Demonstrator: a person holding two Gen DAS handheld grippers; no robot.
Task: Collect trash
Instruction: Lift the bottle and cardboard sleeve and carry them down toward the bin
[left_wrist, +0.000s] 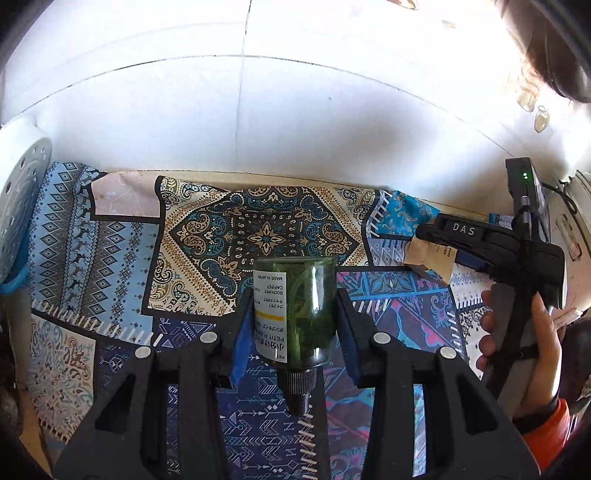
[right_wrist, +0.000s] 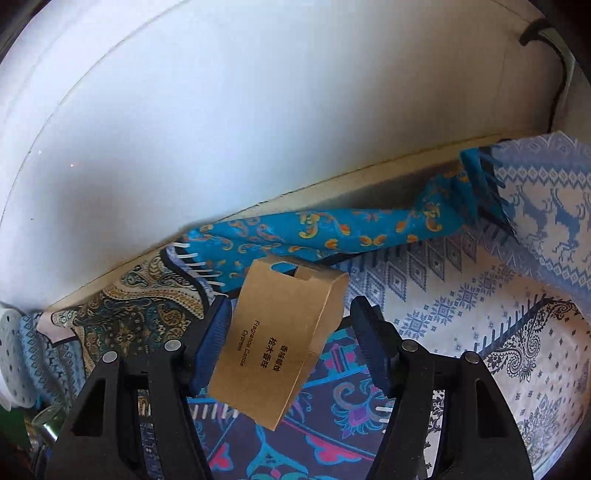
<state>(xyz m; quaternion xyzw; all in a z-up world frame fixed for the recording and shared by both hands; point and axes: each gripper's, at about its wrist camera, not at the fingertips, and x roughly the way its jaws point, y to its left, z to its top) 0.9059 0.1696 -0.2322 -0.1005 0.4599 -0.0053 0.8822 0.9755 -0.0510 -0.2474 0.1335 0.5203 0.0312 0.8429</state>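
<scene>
My left gripper (left_wrist: 293, 325) is shut on a small green plastic bottle (left_wrist: 295, 310) with a white label and a black nozzle pointing toward the camera, held above the patterned cloth. My right gripper (right_wrist: 290, 334) is shut on a brown cardboard candle box (right_wrist: 279, 339), its left pad against the box, the right pad close at the box's far edge. The right gripper and box also show in the left wrist view (left_wrist: 430, 254) at the right, held by a hand.
A patchwork patterned cloth (left_wrist: 110, 258) covers the surface in front of a white wall (left_wrist: 258, 110). A white perforated object (left_wrist: 18, 206) stands at the left. A bunched blue cloth fold (right_wrist: 332, 229) lies along the wall behind the box.
</scene>
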